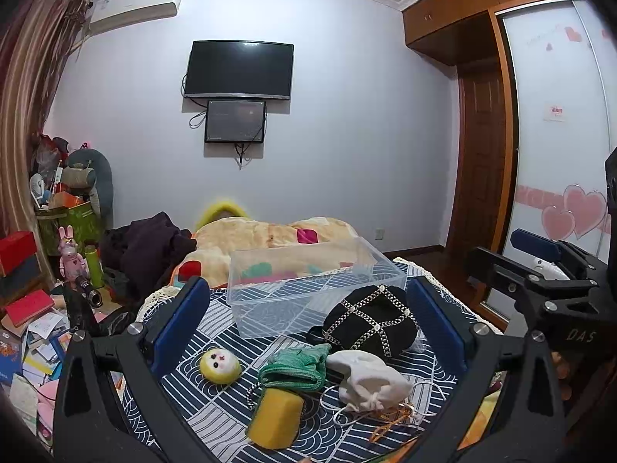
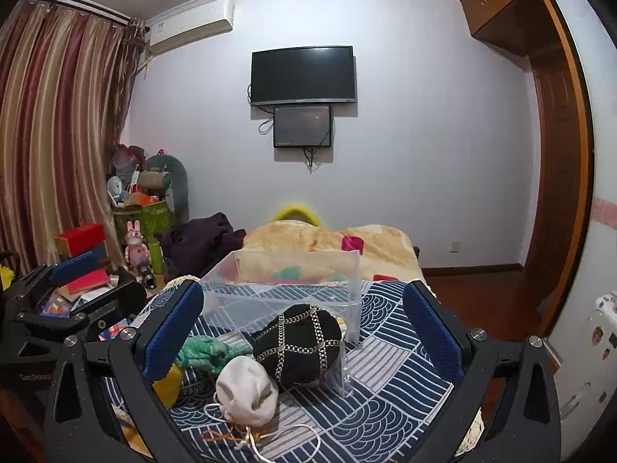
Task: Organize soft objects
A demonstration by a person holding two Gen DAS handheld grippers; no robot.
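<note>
On the blue patterned bedspread [image 1: 216, 405] lie a black hat with gold chains [image 1: 372, 318], a white drawstring pouch [image 1: 368, 380], a green knit piece [image 1: 295, 366], a yellow sponge block [image 1: 275, 416] and a small yellow plush face [image 1: 219, 364]. Behind them stands an empty clear plastic bin [image 1: 308, 289]. My left gripper [image 1: 308, 324] is open above the pile, holding nothing. My right gripper [image 2: 304, 328] is open too, with the black hat [image 2: 299, 343], the white pouch [image 2: 246, 391] and the bin [image 2: 285, 293] ahead of it.
A beige blanket [image 1: 270, 235] and dark clothes [image 1: 150, 247] lie at the far end of the bed. Books, boxes and toys [image 1: 34, 308] clutter the floor on the left. A wardrobe [image 1: 555, 135] and door stand on the right. The right gripper's body [image 1: 540, 281] shows at the right edge.
</note>
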